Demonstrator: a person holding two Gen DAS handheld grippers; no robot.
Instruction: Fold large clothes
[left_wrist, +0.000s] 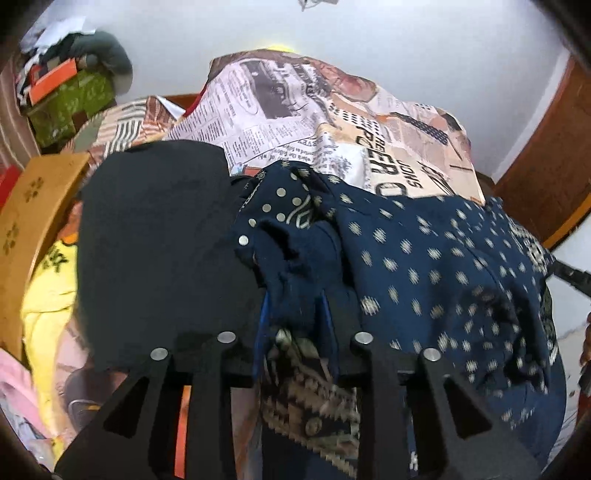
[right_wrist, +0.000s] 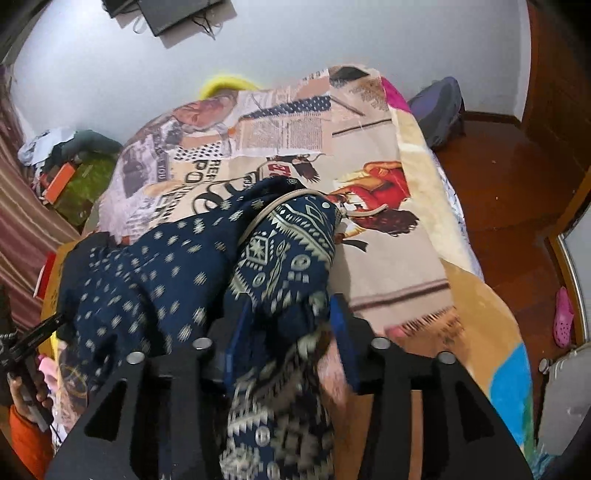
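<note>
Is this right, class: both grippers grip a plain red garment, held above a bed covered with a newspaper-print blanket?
One thing is wrong: the garment is navy blue with pale dots and a patterned border, as the right wrist view shows. The left gripper and right gripper both grip it above the newspaper-print blanket.

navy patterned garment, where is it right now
The navy patterned garment hangs bunched between both grippers, pinched by the left gripper and right gripper, above the newspaper-print blanket on the bed.

You're seeing navy garment (left_wrist: 424, 266) showing cream dots, geometric border (right_wrist: 280, 251); bedspread (right_wrist: 376, 155) showing newspaper-collage print; black cloth (left_wrist: 155, 236) lying alongside.
</note>
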